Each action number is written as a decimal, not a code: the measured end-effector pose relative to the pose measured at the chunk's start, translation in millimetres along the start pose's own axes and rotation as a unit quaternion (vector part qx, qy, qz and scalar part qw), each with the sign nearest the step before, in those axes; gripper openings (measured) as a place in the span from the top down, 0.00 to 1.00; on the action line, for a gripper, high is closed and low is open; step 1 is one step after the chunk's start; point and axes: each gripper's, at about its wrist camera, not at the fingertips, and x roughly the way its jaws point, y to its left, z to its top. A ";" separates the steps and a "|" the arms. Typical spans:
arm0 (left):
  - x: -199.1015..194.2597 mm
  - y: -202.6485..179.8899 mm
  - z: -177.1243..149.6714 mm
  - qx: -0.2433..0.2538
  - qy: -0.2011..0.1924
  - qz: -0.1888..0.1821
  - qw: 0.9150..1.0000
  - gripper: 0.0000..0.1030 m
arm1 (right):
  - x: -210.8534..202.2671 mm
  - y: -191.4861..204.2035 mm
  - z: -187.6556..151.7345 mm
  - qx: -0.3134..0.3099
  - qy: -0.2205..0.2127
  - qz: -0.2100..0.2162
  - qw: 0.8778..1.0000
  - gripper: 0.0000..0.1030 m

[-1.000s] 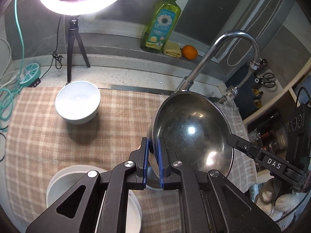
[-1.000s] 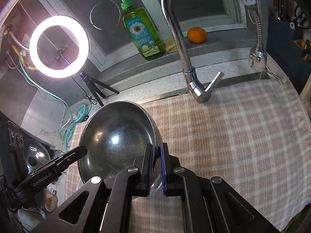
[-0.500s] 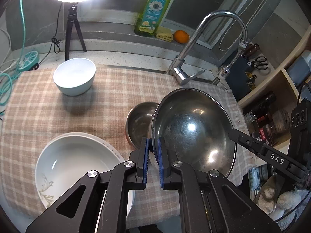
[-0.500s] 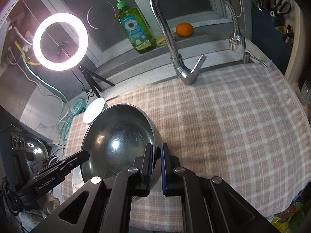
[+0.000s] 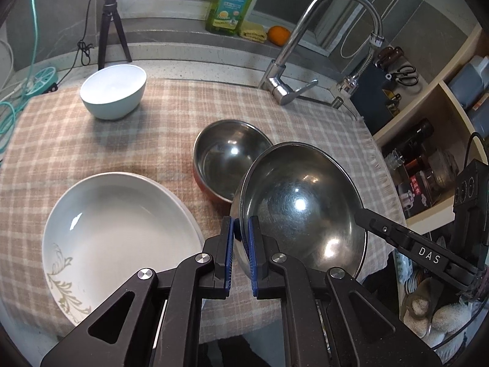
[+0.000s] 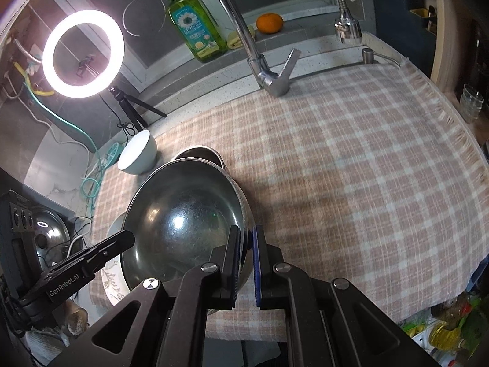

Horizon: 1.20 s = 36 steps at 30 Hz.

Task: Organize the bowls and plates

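Both grippers have carried the large steel bowl (image 5: 301, 211) back from the faucet (image 5: 308, 42) toward the near edge of the checked cloth (image 5: 91, 150), so that a smaller steel bowl (image 5: 227, 162) and a white plate (image 5: 119, 229), hidden or cropped a second ago, now show fully in the left wrist view.

Angled steeply downward, the left gripper (image 5: 240, 253) has its blue pads clamped on the large bowl's left rim, one pad inside the wall and one outside. The right gripper (image 6: 246, 263) points down at a similar slant and pinches the opposite rim the same way; its black finger reaches in from the right of the left view. Held between the two, the bowl hangs tilted above the cloth, its far edge overlapping the smaller steel bowl from the camera's angle; whether they touch cannot be told.

The smaller bowl sits upright on the cloth just right of the white plate, which lies at the near left. A white bowl (image 5: 113, 91) stands well apart at the far left, near the tripod (image 5: 111, 27) of a ring light (image 6: 83, 53). A green soap bottle (image 6: 195, 30) and an orange (image 6: 269, 23) rest on the ledge behind the faucet.
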 end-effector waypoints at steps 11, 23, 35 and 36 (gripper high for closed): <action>1.0 -6.5 -6.8 0.017 0.001 0.003 1.000 0.93 | -0.1 -7.0 -15.5 0.009 0.001 -0.006 1.000 0.93; 10.9 -12.7 -17.4 0.028 0.017 0.004 0.999 0.93 | -2.4 -14.5 -27.8 0.009 0.001 -0.011 1.000 0.93; 25.4 -11.8 -23.0 0.035 0.037 0.015 0.999 0.93 | 11.8 -22.3 -39.5 0.011 0.017 -0.017 1.000 0.93; 26.8 -11.5 -23.5 0.037 0.038 0.016 0.998 0.93 | 13.2 -22.6 -40.0 0.011 0.018 -0.018 1.000 0.93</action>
